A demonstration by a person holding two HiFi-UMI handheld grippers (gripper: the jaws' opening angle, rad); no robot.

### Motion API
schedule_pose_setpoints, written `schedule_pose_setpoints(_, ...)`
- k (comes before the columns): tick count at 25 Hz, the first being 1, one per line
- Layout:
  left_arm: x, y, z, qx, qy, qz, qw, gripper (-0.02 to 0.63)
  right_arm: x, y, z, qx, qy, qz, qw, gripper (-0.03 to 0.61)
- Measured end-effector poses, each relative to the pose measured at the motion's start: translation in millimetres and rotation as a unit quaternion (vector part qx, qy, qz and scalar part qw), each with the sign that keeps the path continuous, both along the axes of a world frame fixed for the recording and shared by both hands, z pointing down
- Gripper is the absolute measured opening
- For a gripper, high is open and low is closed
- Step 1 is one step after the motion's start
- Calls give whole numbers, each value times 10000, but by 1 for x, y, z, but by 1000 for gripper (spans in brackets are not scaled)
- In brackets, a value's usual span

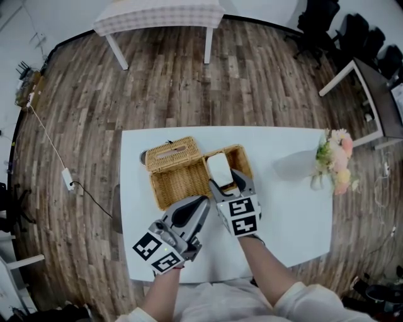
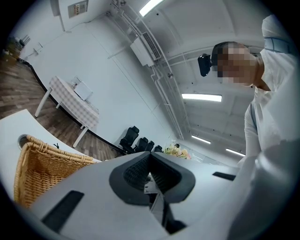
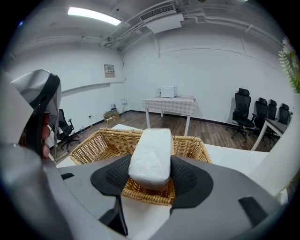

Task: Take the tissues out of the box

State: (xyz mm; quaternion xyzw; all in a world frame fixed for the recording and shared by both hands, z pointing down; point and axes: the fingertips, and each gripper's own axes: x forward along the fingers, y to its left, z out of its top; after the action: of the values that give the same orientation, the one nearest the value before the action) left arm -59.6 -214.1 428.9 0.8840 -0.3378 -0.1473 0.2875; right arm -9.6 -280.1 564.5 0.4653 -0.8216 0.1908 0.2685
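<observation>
The tissue pack [image 3: 151, 150], gripped at its sides by the right gripper [image 3: 149, 165] in the open wicker box's [image 1: 177, 183] right end, with the left gripper [image 2: 149, 158] closed empty, was judged best lifted straight and squeezed lightly.

tissue pack [image 1: 220, 168] near end hidden by right gripper [image 1: 227, 187], basket [image 1: 178, 185] front rim covered

A bare, bright room around my white worktable [image 1: 289, 207].
I look out over a floor [image 1: 189, 94] of mixed brown planks to plain white walls [image 3: 211, 61]. A table with a checked cloth [image 1: 157, 16] stands by the far wall, and black office chairs [image 1: 352, 34] cluster beside a desk [image 1: 362, 82]. Strip lights [image 3: 93, 15] and an air-conditioning unit [image 3: 164, 21] hang overhead. A thin cable [image 1: 50, 141] trails across the planks.
</observation>
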Motion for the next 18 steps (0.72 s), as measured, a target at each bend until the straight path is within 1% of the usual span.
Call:
schedule_pose_setpoints(5, 0, 3, 4, -37, -7, -8, 10000, 0, 2, -1, 1, 12, 82, 70, 9999, 259)
schedule_pose_setpoints(16, -3, 3, 2, -10, -20, -92, 10000, 0, 3, -1, -7, -106, 56, 188, 9998, 249)
schedule_pose_setpoints(18, -3, 3, 2, -13, -16, -106, 9999, 0, 2, -1, -12, -44, 50, 190, 9998, 249)
